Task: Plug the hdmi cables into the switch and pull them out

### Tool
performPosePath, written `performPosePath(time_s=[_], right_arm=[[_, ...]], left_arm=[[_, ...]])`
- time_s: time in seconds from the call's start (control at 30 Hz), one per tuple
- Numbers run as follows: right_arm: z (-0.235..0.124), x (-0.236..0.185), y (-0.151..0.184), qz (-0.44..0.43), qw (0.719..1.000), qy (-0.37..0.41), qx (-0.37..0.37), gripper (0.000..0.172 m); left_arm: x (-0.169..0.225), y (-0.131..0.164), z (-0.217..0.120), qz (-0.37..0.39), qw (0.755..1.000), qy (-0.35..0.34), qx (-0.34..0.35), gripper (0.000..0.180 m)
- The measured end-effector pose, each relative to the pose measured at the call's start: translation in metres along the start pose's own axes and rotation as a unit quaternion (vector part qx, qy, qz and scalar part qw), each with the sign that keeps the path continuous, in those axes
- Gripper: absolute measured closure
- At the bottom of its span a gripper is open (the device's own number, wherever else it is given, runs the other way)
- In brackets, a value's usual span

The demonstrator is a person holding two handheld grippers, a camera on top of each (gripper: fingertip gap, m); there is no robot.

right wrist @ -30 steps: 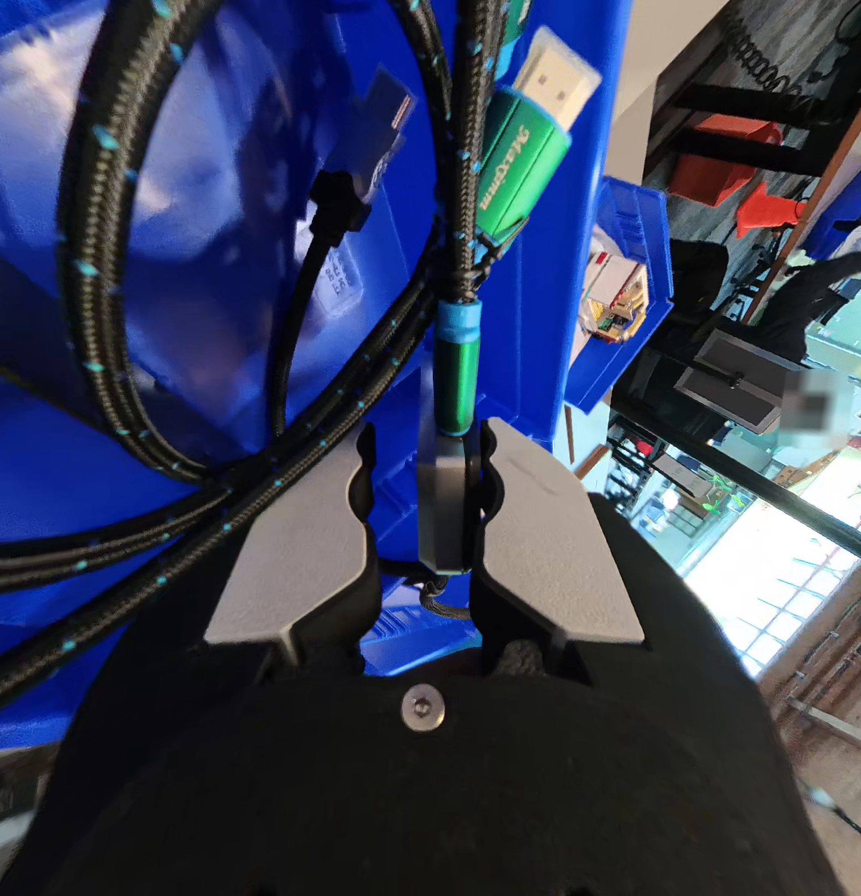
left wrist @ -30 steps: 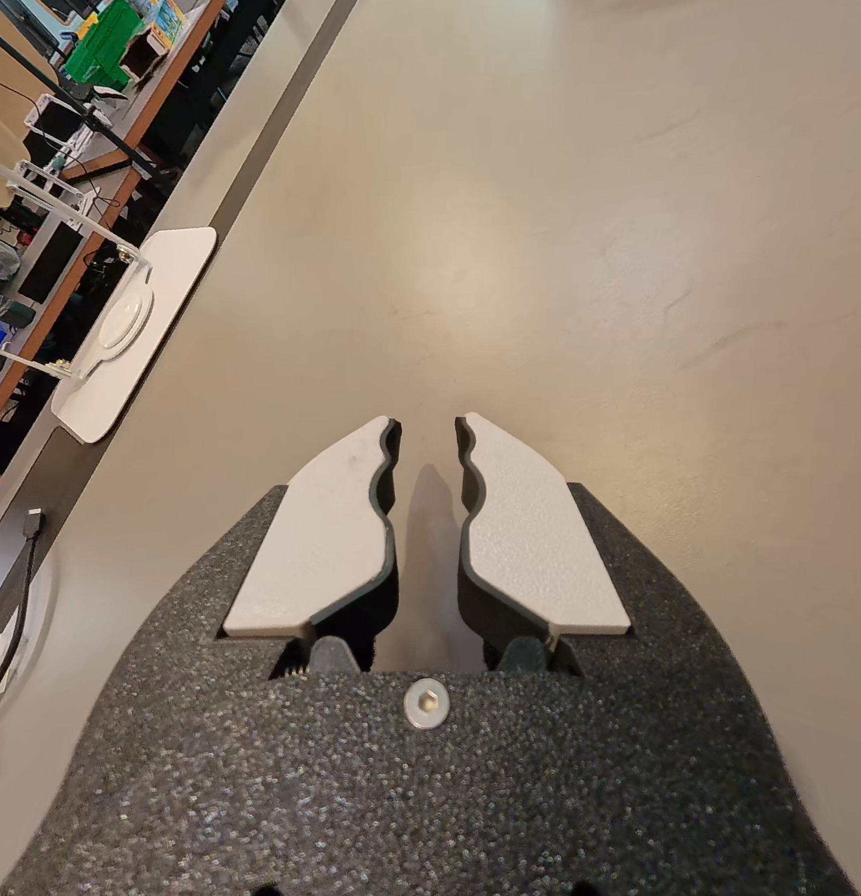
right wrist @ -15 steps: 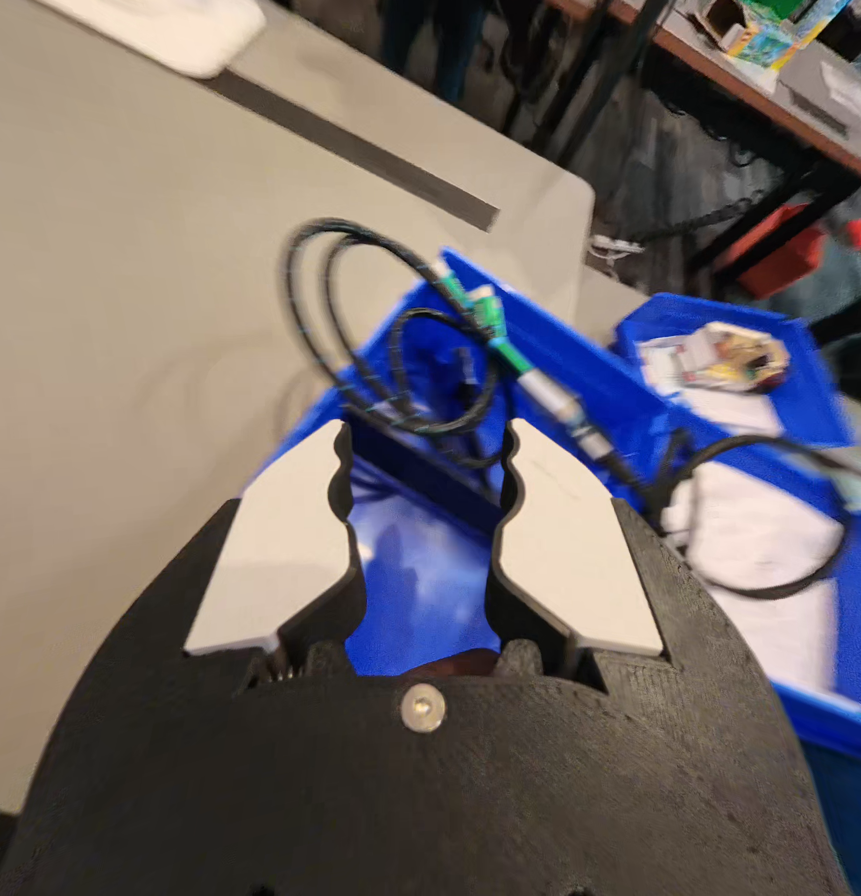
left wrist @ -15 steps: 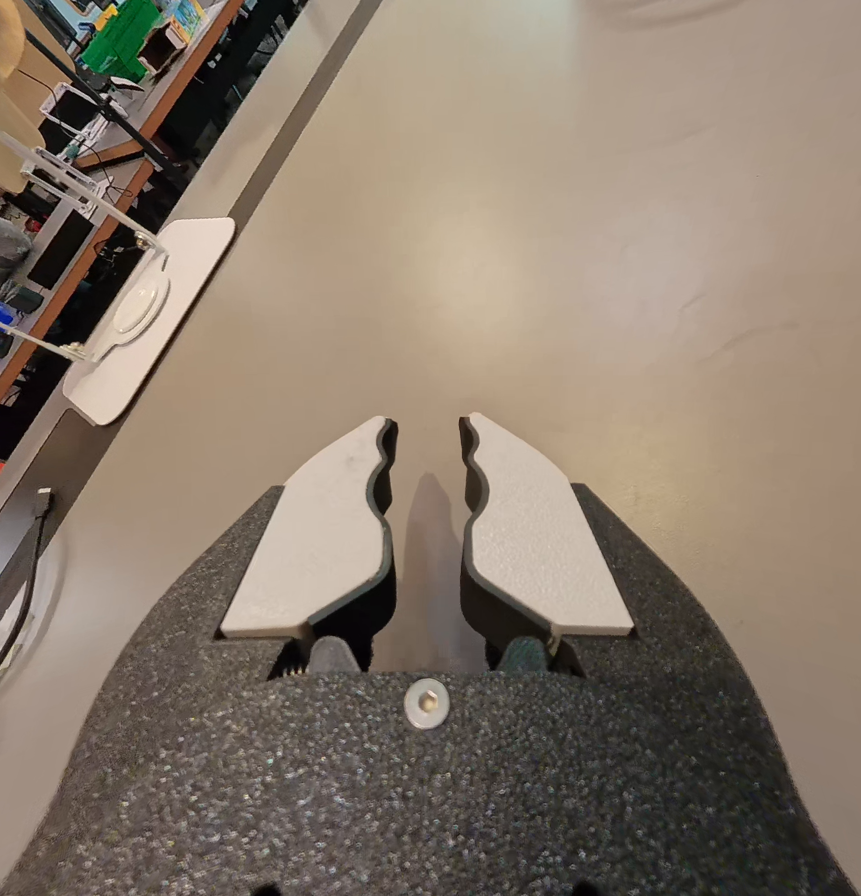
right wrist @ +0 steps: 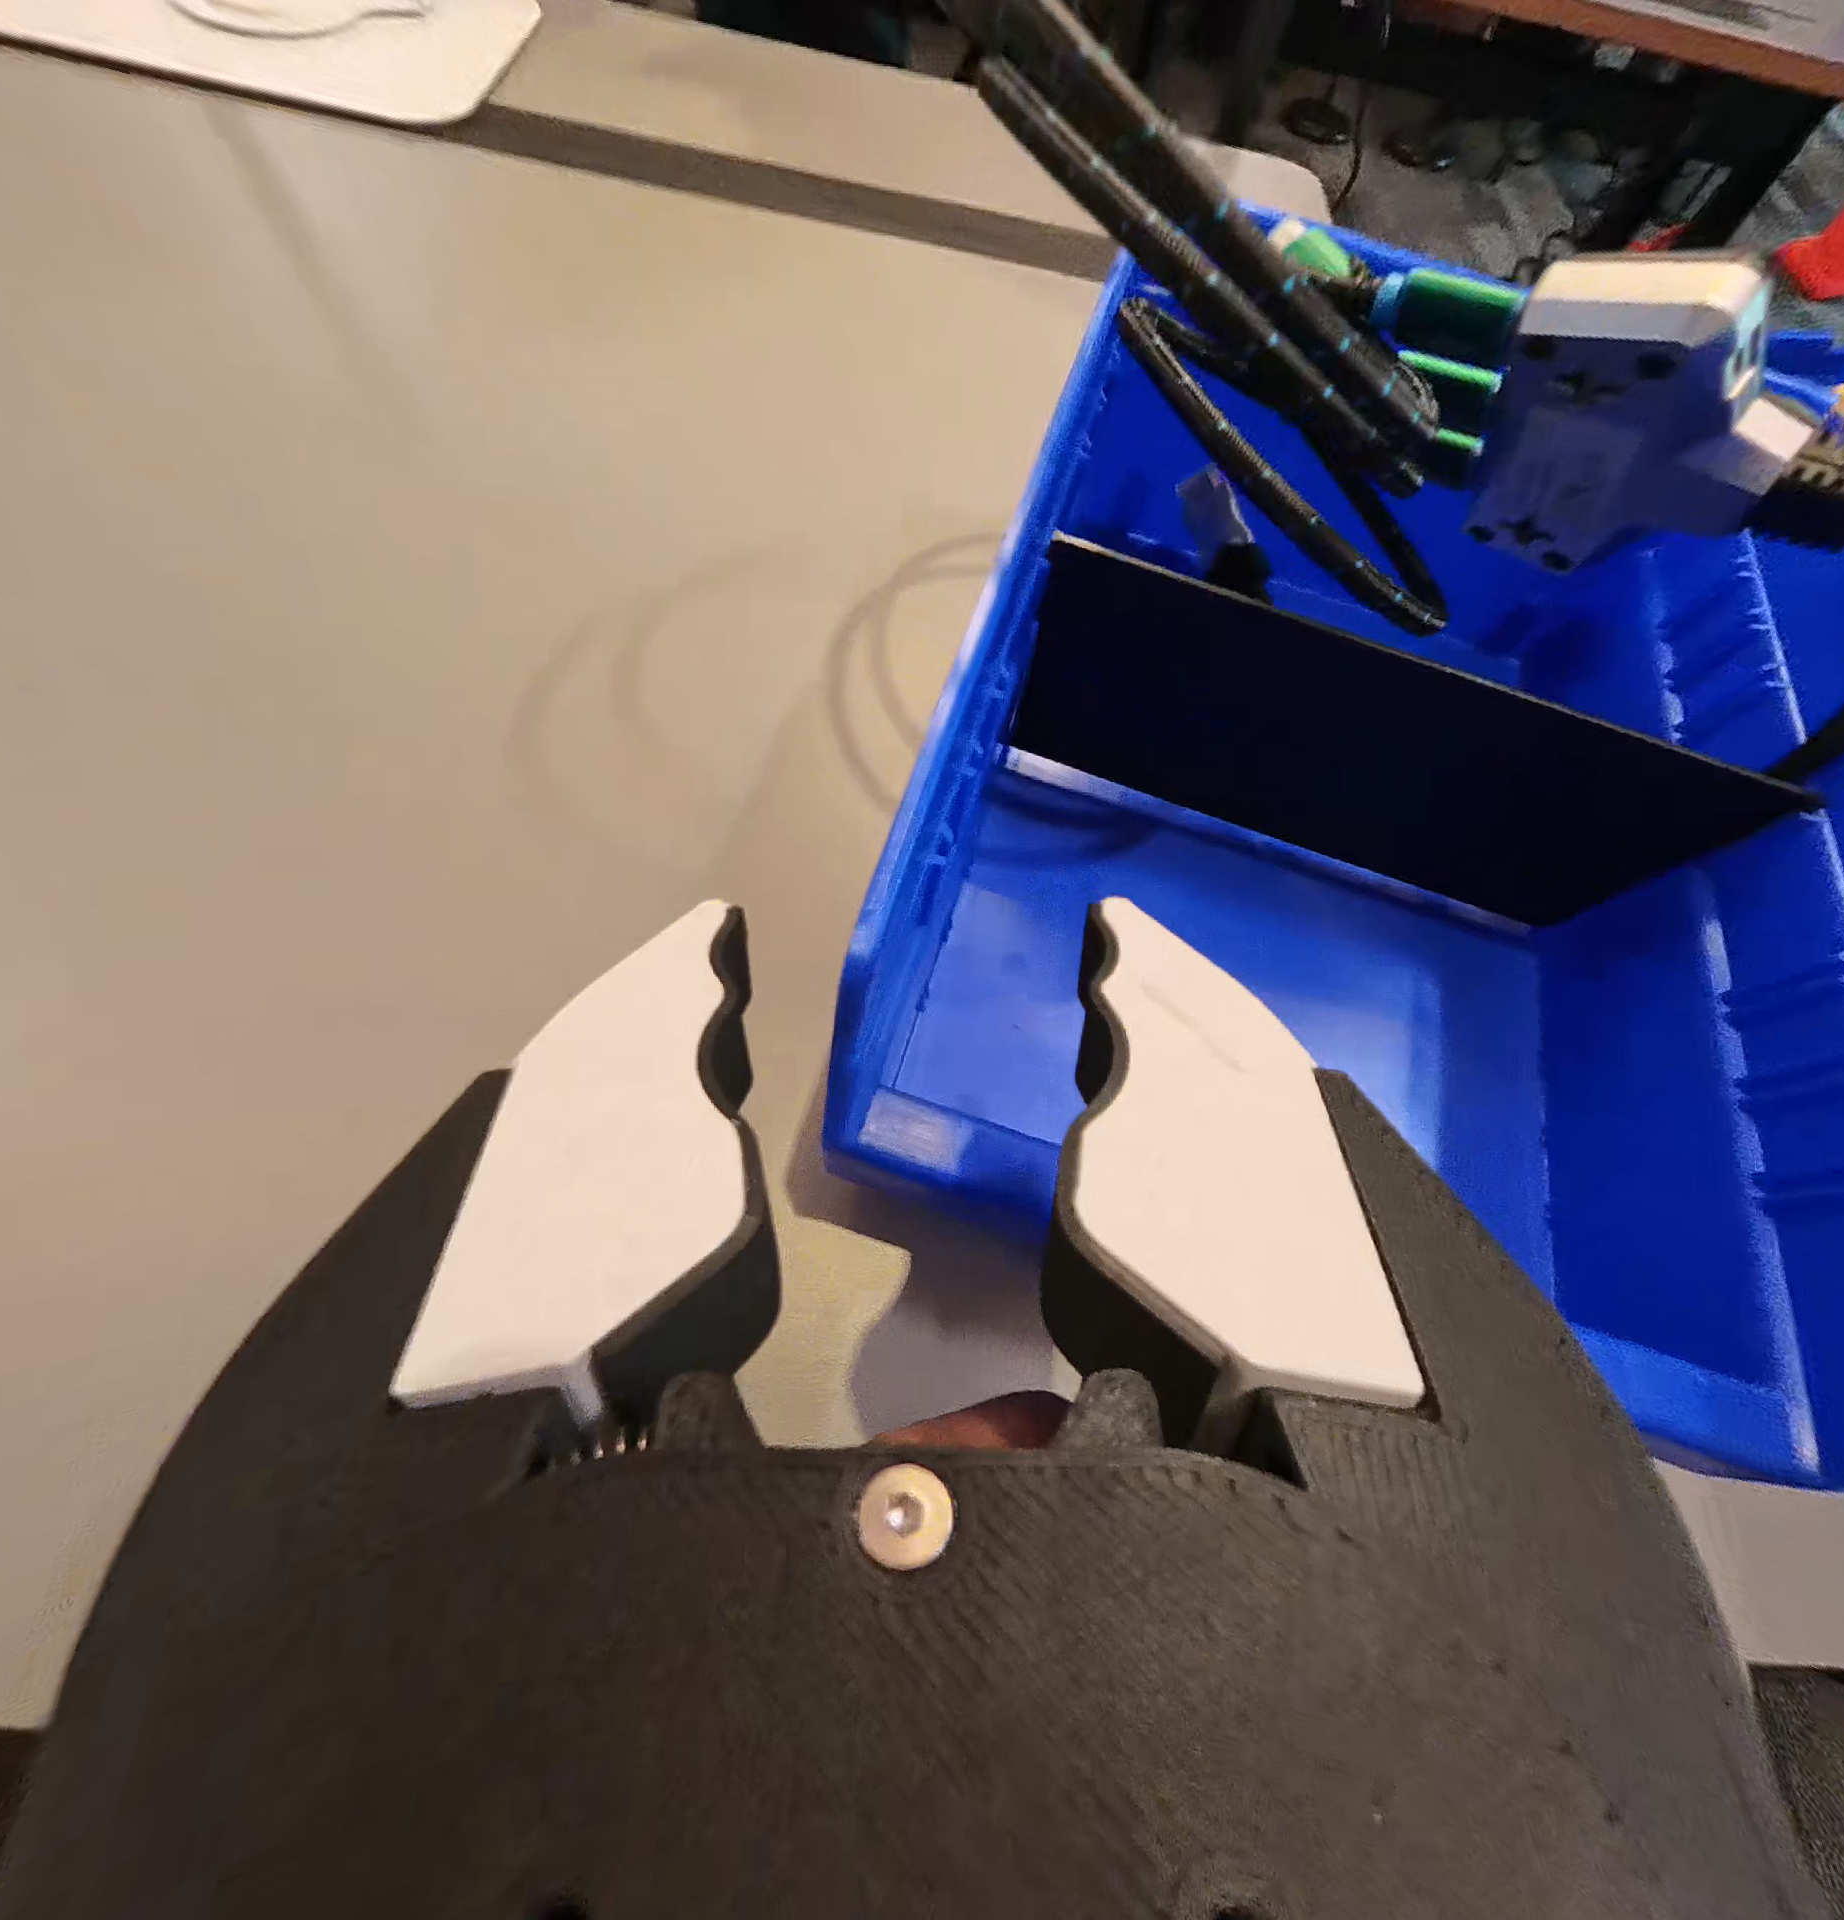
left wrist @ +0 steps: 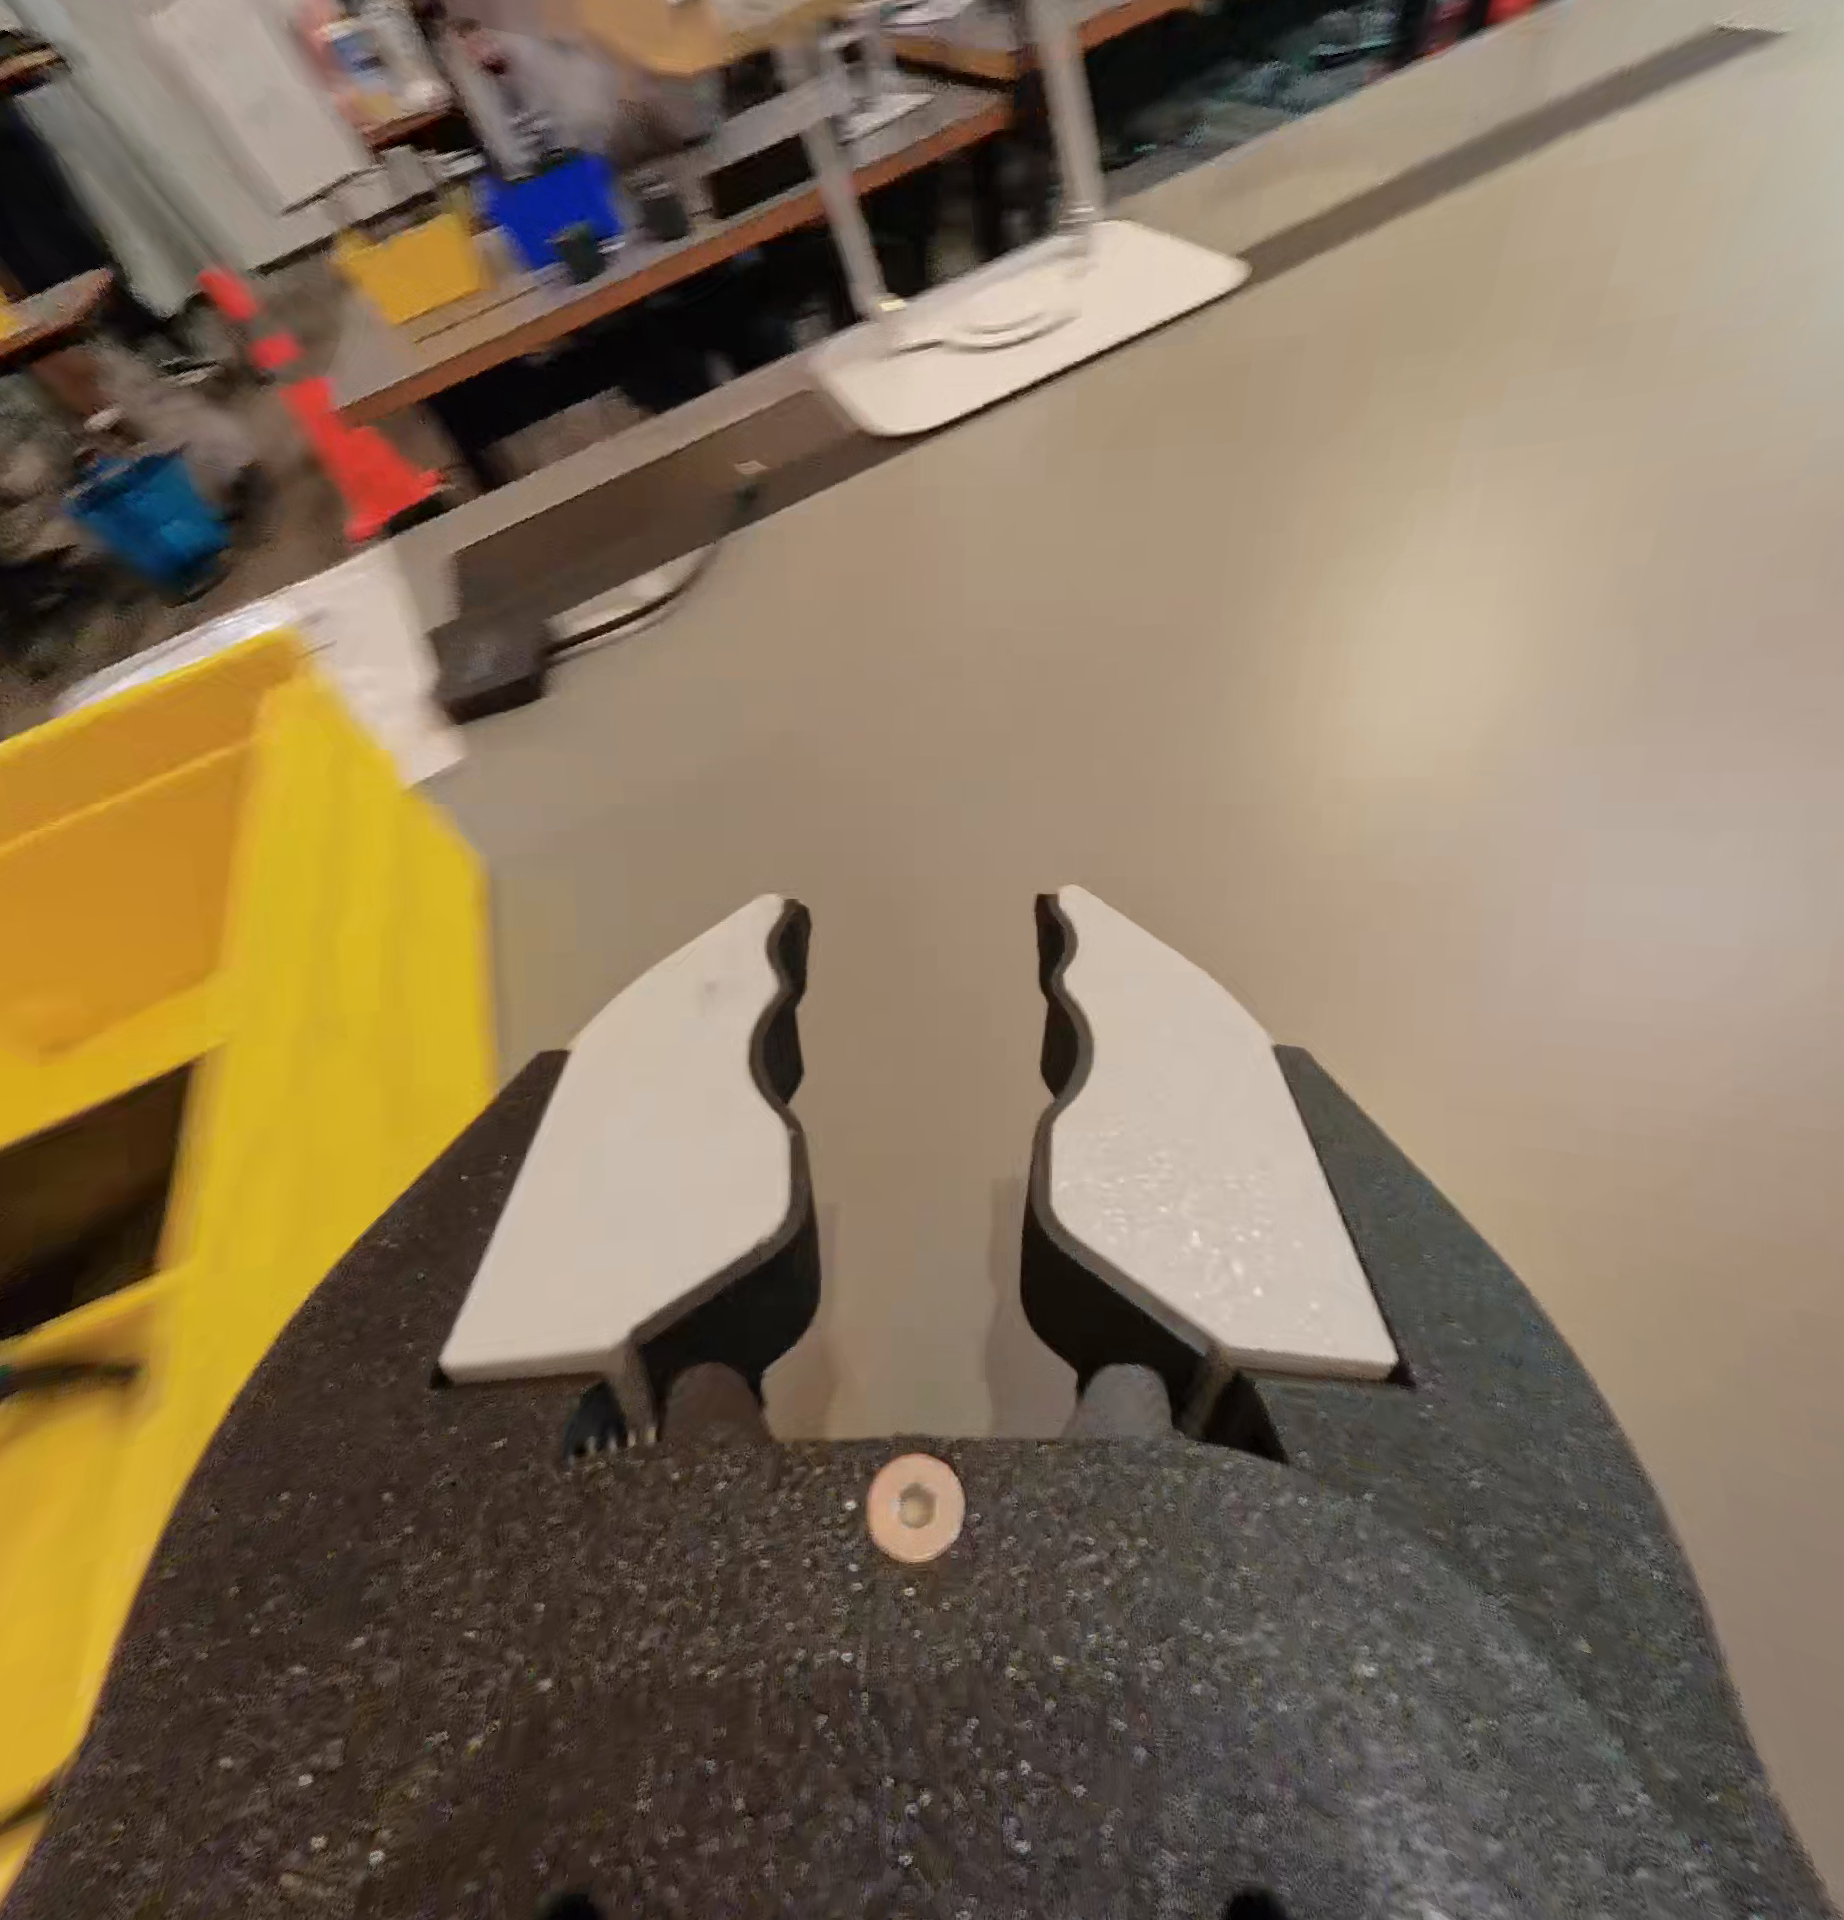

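My right gripper (right wrist: 913, 912) is open and empty. It hovers over the near left corner of a blue bin (right wrist: 949, 831) with a black divider (right wrist: 1365, 748). A bundle of black braided cables (right wrist: 1261, 281) with green plugs (right wrist: 1448, 301) and a grey adapter block (right wrist: 1604, 405) sits over the bin's far compartment, well clear of my fingers. My left gripper (left wrist: 920, 906) is open and empty above the bare beige table (left wrist: 1313, 623). A yellow bin (left wrist: 170, 935) stands just to its left.
A white flat stand base (left wrist: 1043, 322) sits at the table's far edge and also shows in the right wrist view (right wrist: 305, 52). A small black box (left wrist: 487, 660) with a cord lies beyond the yellow bin. An orange cone (left wrist: 346, 436) and cluttered benches lie beyond the table. About 60 cm separates my left fingertips from my right.
My right gripper let go of the grey adapter block, opened wide and pulled back out of the blue bin. My left gripper opened wider and swung round towards the yellow bin.
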State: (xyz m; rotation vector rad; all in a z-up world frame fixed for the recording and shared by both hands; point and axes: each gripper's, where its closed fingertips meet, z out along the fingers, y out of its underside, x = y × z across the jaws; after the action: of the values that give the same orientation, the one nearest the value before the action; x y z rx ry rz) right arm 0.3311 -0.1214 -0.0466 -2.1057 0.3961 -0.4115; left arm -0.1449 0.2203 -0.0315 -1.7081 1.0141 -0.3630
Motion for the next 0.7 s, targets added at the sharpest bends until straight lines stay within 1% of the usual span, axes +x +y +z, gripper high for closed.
performPosePath(time_s=[0.03,0.1,0.17,0.2,0.23,0.27,0.3,0.33,0.43,0.47,0.5,0.53,0.6,0.63,0.7], right_arm=[[0.002,-0.001,0.002,0.000,1.000,-0.002,-0.004,0.112],[0.005,-0.002,0.006,0.001,1.000,-0.005,-0.010,0.123],[0.009,-0.002,0.009,-0.003,1.000,-0.005,-0.017,0.128],[0.011,-0.001,0.011,-0.004,1.000,-0.004,-0.020,0.129],[0.013,-0.001,0.011,-0.005,1.000,-0.003,-0.022,0.130],[0.015,-0.001,0.011,-0.006,1.000,-0.002,-0.023,0.131],[0.017,-0.001,0.011,-0.006,1.000,-0.002,-0.022,0.131],[0.018,-0.002,0.011,-0.009,1.000,-0.001,-0.021,0.131],[0.023,-0.005,0.011,-0.019,1.000,0.002,-0.017,0.132],[0.023,-0.005,0.011,-0.024,1.000,0.009,-0.013,0.134],[0.023,-0.004,0.010,-0.033,0.999,0.017,-0.010,0.140],[0.024,-0.004,0.010,-0.040,0.999,0.022,-0.008,0.144],[0.024,-0.002,0.008,-0.047,0.998,0.033,-0.003,0.153],[0.025,-0.001,0.008,-0.049,0.998,0.038,-0.003,0.157],[0.027,0.000,0.006,-0.051,0.998,0.038,-0.003,0.157]], left_arm=[[-0.017,0.002,-0.018,-0.007,1.000,-0.030,-0.003,0.135],[-0.054,0.004,-0.054,-0.024,0.994,-0.104,-0.006,0.132],[-0.088,0.008,-0.087,-0.033,0.984,-0.174,-0.013,0.135],[-0.101,0.014,-0.098,-0.039,0.979,-0.200,-0.018,0.137],[-0.110,0.023,-0.103,-0.051,0.977,-0.206,-0.031,0.138],[-0.113,0.035,-0.102,-0.069,0.977,-0.196,-0.051,0.136],[-0.116,0.047,-0.098,-0.088,0.976,-0.186,-0.067,0.128],[-0.117,0.057,-0.094,-0.099,0.976,-0.178,-0.075,0.126],[-0.113,0.080,-0.078,-0.104,0.979,-0.144,-0.097,0.129],[-0.111,0.086,-0.073,-0.099,0.980,-0.137,-0.103,0.131],[-0.110,0.091,-0.070,-0.089,0.981,-0.133,-0.105,0.139],[-0.109,0.094,-0.066,-0.077,0.983,-0.130,-0.107,0.150],[-0.110,0.101,-0.062,-0.048,0.983,-0.138,-0.111,0.164],[-0.110,0.101,-0.060,-0.040,0.984,-0.138,-0.108,0.166],[-0.111,0.098,-0.058,-0.027,0.984,-0.145,-0.098,0.168]])
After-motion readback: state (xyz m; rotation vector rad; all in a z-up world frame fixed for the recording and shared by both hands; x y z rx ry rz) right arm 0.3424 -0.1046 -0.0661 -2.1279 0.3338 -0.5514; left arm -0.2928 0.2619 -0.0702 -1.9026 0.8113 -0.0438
